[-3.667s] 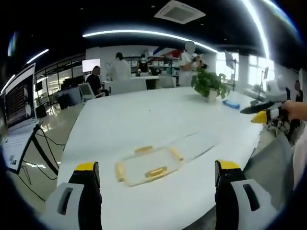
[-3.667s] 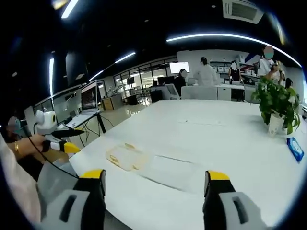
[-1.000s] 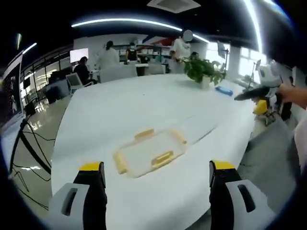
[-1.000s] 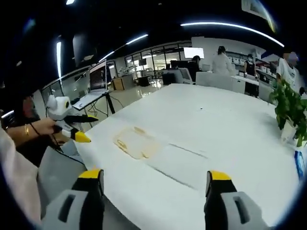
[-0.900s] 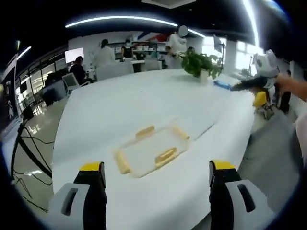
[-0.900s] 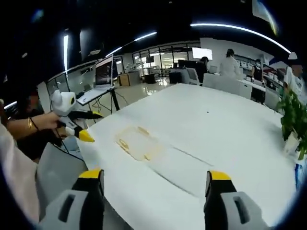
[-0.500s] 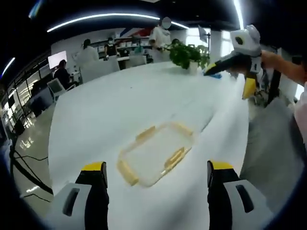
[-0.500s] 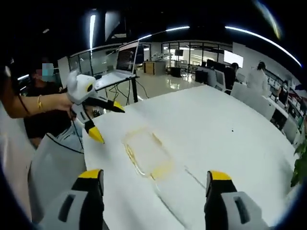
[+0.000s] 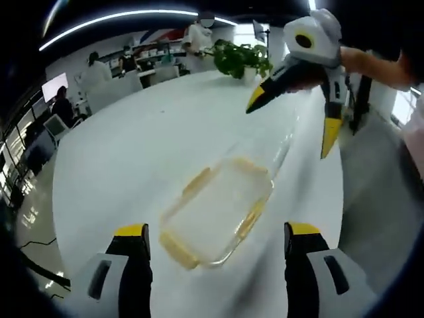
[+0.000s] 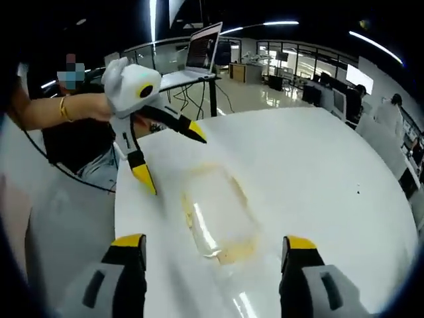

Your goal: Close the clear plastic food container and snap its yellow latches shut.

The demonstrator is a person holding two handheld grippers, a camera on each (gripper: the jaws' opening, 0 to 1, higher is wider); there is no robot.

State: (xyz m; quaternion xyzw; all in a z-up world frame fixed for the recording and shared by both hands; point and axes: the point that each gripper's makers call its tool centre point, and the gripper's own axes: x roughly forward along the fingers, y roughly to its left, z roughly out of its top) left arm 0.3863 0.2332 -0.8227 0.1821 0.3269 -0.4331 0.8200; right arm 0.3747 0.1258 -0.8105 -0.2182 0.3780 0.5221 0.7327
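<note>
Clear plastic container (image 9: 217, 211) with yellow latches (image 9: 246, 220) lies flat on the white tabletop (image 9: 132, 152), ahead of both grippers. Left gripper (image 9: 212, 248): jaws spread wide, holding nothing, container between and beyond the tips. Right gripper (image 10: 213, 252): jaws likewise wide apart and empty above the container. A potted plant (image 9: 237, 58) stands at the far tabletop edge.

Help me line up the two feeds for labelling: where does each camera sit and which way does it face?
Left gripper view: rides the left gripper, looks down at the container on the white table; right gripper enters.
Right gripper view: rides the right gripper, faces the container; left gripper and hand show.
Shared: container, table.
</note>
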